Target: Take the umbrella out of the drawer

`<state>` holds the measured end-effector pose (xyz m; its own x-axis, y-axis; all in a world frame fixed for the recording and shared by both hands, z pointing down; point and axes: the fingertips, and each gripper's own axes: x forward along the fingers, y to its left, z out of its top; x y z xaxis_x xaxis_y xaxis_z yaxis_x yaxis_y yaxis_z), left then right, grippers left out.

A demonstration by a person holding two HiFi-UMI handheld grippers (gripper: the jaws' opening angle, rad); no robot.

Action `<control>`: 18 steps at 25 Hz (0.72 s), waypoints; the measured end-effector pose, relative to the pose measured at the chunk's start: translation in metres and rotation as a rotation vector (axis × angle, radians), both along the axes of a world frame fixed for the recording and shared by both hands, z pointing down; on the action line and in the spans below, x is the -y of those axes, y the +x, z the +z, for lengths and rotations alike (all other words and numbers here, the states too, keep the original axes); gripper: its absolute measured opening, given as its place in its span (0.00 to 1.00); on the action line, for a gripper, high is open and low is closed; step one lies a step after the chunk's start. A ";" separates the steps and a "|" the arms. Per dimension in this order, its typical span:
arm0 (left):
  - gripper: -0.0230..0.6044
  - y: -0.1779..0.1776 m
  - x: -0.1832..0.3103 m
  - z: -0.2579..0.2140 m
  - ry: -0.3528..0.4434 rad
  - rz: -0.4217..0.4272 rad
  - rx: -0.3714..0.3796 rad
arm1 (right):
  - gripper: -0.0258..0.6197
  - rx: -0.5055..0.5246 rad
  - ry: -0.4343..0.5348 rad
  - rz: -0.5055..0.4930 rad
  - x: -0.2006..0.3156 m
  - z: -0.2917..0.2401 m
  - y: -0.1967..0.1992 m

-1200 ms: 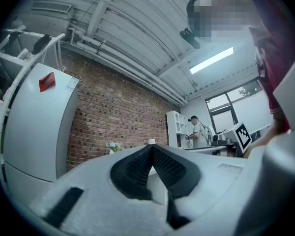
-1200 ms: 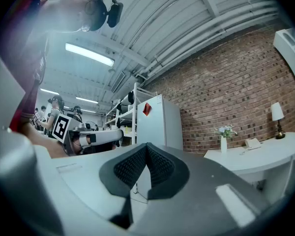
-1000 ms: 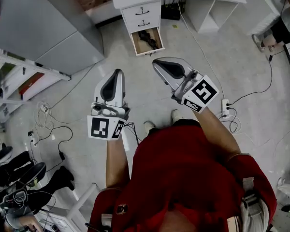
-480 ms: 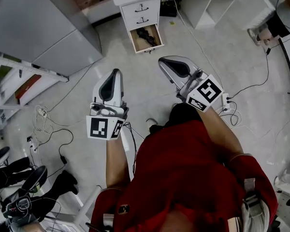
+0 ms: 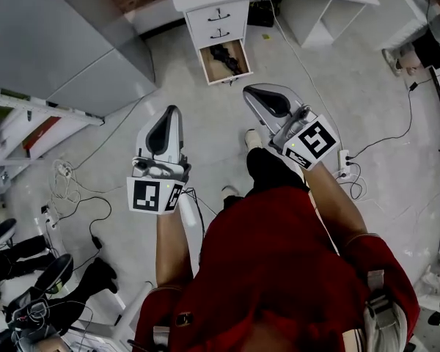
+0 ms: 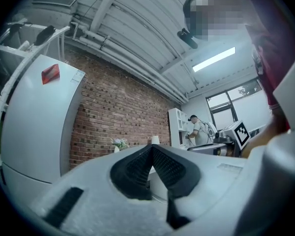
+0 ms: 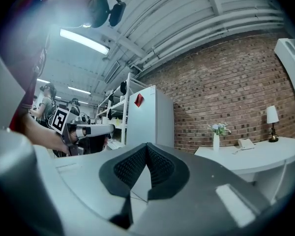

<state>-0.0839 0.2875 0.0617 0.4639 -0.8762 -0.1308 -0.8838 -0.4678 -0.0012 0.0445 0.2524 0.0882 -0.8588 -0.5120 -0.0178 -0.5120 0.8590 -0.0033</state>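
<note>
1. The left gripper [image 5: 174,111], white with black ribbed pads, has its jaws pressed together on nothing.
2. The right gripper [image 5: 249,91] is closed too and just as empty.
3. Well ahead of both grippers, the open bottom drawer [image 5: 227,78] of the white cabinet [image 5: 216,22] holds a dark folded thing, probably the black umbrella [image 5: 227,56].
4. Neither gripper touches it; both hang over the grey floor [image 5: 213,141].

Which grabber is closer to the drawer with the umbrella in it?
Right. In the head view the right gripper sits just below and right of the open drawer; the left gripper is farther away, below and left. Neither touches it.
</note>
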 end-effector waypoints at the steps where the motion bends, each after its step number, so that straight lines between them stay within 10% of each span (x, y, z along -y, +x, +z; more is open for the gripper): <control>1: 0.04 0.002 0.013 0.002 -0.005 -0.006 0.008 | 0.06 -0.006 0.003 0.000 0.015 0.004 0.002; 18: 0.04 0.037 0.225 0.033 -0.081 -0.146 0.085 | 0.06 -0.056 -0.046 -0.132 0.229 0.053 0.039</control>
<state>-0.0472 0.0626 0.0951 0.3377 -0.9410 -0.0231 -0.9406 -0.3365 -0.0463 0.0838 0.0233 0.1411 -0.9175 -0.3941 0.0532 -0.3955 0.9183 -0.0188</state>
